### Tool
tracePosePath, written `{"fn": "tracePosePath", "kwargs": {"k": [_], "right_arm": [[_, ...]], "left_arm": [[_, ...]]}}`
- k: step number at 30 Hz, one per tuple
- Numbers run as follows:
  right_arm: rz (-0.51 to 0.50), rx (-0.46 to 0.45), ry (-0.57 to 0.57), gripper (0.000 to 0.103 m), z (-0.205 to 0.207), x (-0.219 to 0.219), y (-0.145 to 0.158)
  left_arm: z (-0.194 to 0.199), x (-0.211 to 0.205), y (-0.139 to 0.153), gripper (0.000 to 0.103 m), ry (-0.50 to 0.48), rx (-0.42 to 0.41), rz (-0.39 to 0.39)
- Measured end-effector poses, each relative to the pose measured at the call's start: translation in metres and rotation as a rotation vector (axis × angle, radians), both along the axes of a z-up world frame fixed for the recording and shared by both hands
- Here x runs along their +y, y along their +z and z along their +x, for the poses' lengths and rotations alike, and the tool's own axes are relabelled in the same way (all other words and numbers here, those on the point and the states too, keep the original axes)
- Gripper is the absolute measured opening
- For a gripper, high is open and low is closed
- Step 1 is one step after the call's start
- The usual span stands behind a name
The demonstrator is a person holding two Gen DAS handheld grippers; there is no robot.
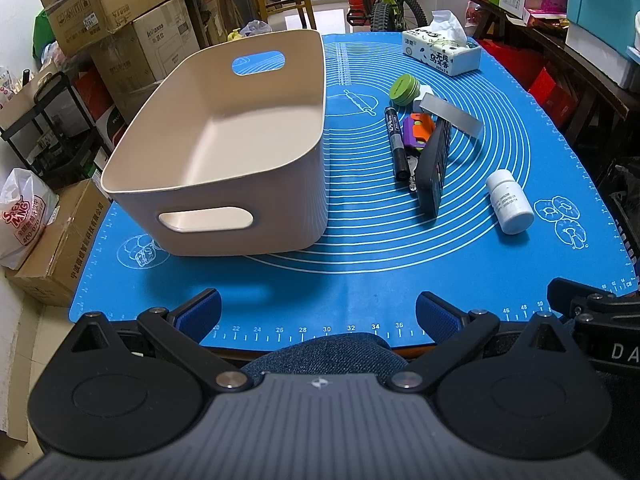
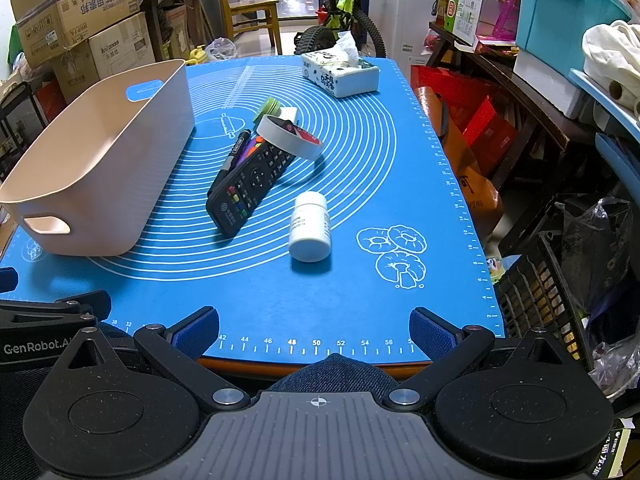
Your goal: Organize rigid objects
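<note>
With both the left gripper (image 1: 318, 316) and right gripper (image 2: 315, 330) spread wide and empty, I judge the white bottle (image 2: 310, 227), lying at twelve o'clock, light, stiff and slick, best pinched across its middle for the beige bin (image 2: 120, 152).

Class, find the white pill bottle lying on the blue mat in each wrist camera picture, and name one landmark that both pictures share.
Left wrist view: the white pill bottle lies at right of centre, right of the remote control.
Right wrist view: the bottle lies near the middle, right of the remote.
Shared landmark: the tissue box at the mat's far end.
</note>
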State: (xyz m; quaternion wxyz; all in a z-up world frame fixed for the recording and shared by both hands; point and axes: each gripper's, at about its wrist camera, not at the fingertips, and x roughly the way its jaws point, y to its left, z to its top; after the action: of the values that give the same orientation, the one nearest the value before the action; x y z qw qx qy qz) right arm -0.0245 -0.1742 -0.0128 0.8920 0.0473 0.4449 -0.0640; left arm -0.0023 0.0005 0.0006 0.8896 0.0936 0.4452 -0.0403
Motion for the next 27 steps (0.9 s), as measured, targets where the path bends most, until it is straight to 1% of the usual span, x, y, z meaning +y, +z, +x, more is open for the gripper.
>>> {"fn": "tracePosePath", "kwargs": {"k": [3, 6, 14, 16, 23, 25, 27], "right_arm": [[0.005, 0.0, -0.003, 0.1, 0.0, -0.003, 0.002], [0.013, 0.001, -0.005, 0.1, 0.005, 0.008, -0.005], [0.015, 0.004, -0.007, 0.101, 0.004, 0.007, -0.008], [0.016, 0.005, -0.009, 0.1, 0.002, -0.002, -0.002], [0.036, 0.012, -0.02, 0.1, 0.004, -0.007, 0.001], [0.052, 0.019, -0.01, 0.1, 0.006, -0.009, 0.003], [0.059, 0.009, 0.0, 0.1, 0.008, -0.009, 0.007]], "left_arm": [[0.001, 0.0, 0.0, 0.102, 0.0, 0.0, 0.001], [0.0, 0.001, 0.002, 0.102, 0.001, -0.001, 0.002], [0.001, 0.0, 0.0, 0.102, -0.001, -0.005, 0.012], [0.001, 0.0, 0.0, 0.102, -0.002, -0.004, 0.012], [0.005, 0.005, 0.004, 0.102, -0.004, -0.002, -0.006], [0.007, 0.007, 0.006, 0.102, -0.009, -0.007, 0.003], [0.012, 0.012, 0.009, 0.102, 0.0, -0.013, -0.01]]}}
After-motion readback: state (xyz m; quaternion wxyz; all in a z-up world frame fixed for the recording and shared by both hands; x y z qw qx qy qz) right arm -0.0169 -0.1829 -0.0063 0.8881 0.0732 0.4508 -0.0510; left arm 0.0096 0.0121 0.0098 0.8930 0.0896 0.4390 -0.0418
